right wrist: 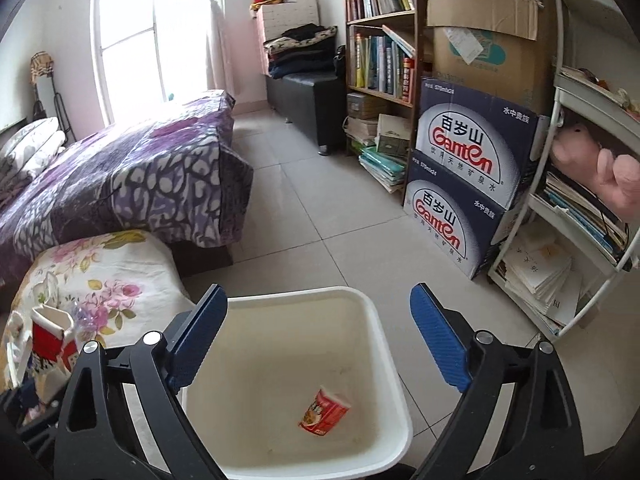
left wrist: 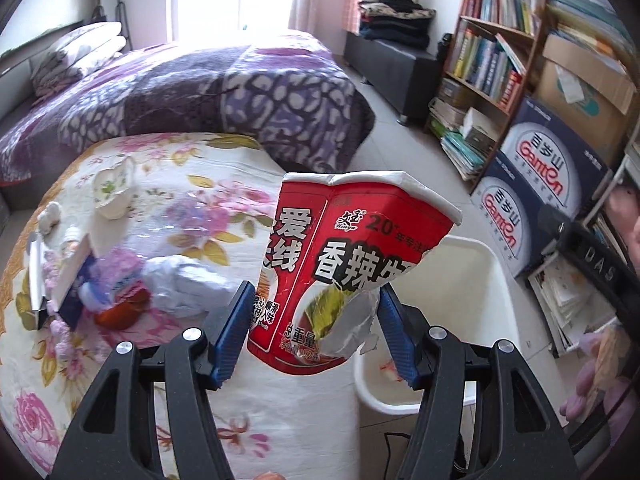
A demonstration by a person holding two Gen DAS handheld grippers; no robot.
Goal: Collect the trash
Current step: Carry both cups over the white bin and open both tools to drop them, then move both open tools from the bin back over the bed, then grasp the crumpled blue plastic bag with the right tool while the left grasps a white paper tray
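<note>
Your left gripper point(left wrist: 312, 320) pinches the crushed red noodle cup point(left wrist: 340, 268), rim up; the white bin point(left wrist: 496, 280) lies lower right of it. Your right gripper point(right wrist: 316, 340) hangs spread, empty, over that bin.

A home bedroom: quilted bed point(right wrist: 120, 184), crammed bookshelf point(right wrist: 380, 40), stacked water cartons point(right wrist: 468, 176).

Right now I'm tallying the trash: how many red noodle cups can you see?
2. One crushed red noodle cup is clamped in the left gripper, near the white bin. A smaller red cup lies on the bin's floor. Others may hide in the clutter on the floral cloth.
</note>
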